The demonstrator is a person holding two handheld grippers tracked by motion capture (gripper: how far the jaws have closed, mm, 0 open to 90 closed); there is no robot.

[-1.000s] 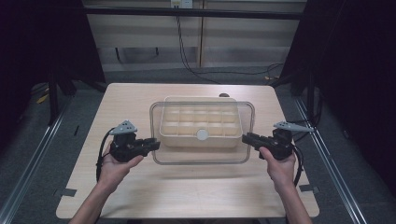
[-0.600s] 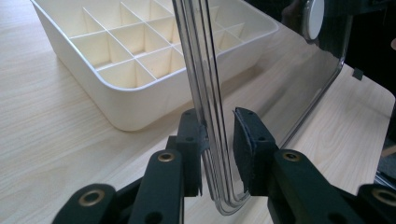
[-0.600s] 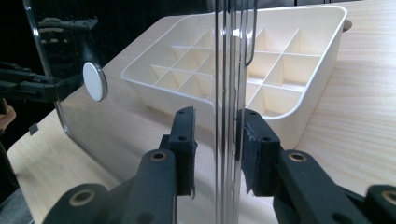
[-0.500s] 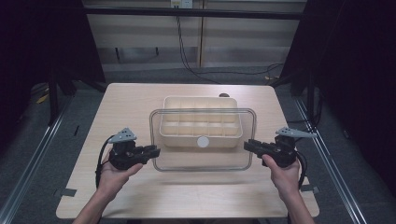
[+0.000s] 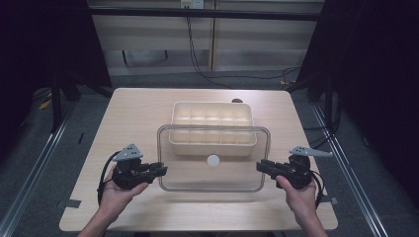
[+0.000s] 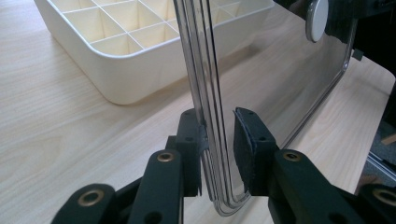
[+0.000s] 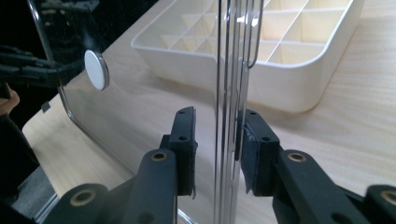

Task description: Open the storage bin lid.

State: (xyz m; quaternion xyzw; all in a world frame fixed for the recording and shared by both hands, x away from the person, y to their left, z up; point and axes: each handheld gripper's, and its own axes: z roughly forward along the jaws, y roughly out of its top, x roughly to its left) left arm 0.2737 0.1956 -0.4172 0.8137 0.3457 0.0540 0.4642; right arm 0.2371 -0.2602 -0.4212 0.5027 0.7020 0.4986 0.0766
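Over table (image 5: 123, 123): left gripper (image 5: 160, 170) and right gripper (image 5: 261, 167) clamp clear lid (image 5: 213, 175) edgewise, probably keeping it level, clear of tray (image 5: 212, 129).

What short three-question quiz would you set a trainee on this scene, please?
1. True or false: only one gripper holds the clear rectangular plastic lid.
2. What is on the lid? A) white round knob B) red handle C) metal hook
3. Fill in: the cream plastic tray is split into many small ____.
Key: 1 false, the left gripper and right gripper both clamp its edges; 2 A; 3 compartments.
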